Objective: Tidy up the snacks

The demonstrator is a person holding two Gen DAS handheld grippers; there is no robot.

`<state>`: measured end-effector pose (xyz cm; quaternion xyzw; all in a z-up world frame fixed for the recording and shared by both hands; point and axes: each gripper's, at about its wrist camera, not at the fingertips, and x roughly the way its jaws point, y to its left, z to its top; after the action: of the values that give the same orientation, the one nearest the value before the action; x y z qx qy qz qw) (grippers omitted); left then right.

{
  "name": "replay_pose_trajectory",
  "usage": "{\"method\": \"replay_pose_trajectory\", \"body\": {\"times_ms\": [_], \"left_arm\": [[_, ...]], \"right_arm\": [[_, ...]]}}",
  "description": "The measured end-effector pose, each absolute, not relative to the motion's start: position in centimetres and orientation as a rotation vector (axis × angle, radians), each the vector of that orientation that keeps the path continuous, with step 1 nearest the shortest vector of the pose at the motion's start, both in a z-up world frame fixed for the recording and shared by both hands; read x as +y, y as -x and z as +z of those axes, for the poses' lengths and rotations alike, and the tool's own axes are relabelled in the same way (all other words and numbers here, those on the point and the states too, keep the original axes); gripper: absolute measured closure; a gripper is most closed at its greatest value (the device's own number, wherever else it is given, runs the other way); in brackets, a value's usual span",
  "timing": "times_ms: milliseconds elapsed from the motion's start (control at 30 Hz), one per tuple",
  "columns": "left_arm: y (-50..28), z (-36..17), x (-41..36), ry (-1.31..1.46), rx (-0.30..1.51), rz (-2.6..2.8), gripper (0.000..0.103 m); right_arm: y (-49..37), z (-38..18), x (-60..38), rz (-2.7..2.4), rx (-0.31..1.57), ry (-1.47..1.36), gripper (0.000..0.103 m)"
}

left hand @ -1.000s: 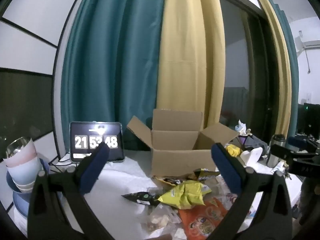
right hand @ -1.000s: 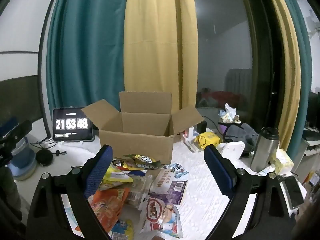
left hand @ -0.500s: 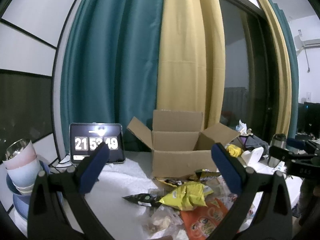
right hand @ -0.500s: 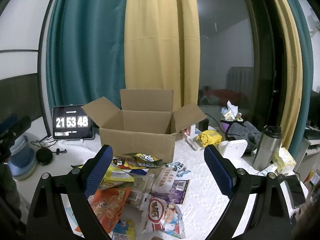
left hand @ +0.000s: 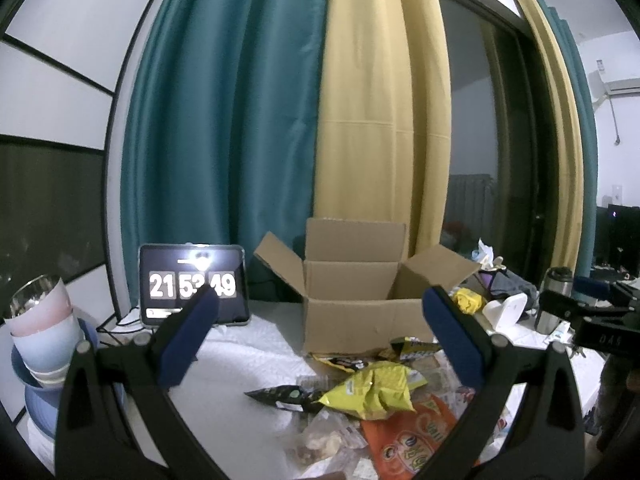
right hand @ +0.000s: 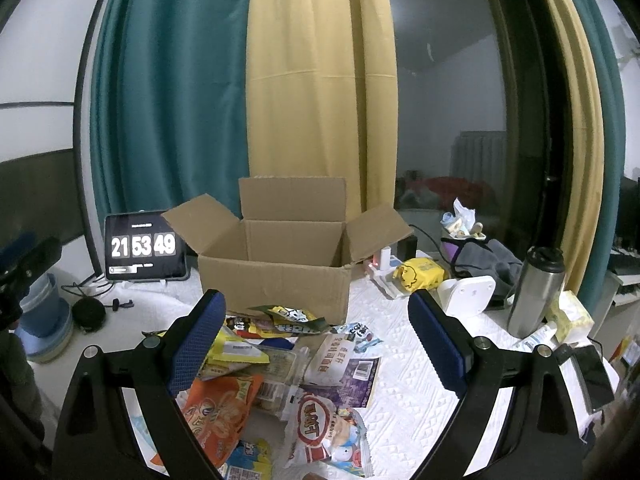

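Right wrist view: both tongs, left (left hand: 320,340) and right (right hand: 316,336), are held spread and empty above crinkled snack packets (right hand: 280,364) heaped before the open brown cardboard box (right hand: 280,264) on the white worktop (right hand: 404,368); packing is judged unstarted, a first pick awaited.

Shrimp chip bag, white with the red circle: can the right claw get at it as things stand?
Probably yes. The shrimp chip bag lies face up at the near edge of the snack pile, nothing on top of it. The right claw hangs open and empty above it, so a straight drop looks free.
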<state>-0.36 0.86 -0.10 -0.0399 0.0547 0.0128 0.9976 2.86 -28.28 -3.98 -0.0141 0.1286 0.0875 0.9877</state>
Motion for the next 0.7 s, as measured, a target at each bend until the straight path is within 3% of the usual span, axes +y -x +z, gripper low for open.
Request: {"method": "replay_pose_trajectory", "body": {"times_ms": [700], "left_arm": [[0.13,0.11,0.81,0.079,0.116,0.021,0.001]], "right_arm": [[-2.93,-4.12,-28.37,0.172,0.259,0.024,0.009]]}}
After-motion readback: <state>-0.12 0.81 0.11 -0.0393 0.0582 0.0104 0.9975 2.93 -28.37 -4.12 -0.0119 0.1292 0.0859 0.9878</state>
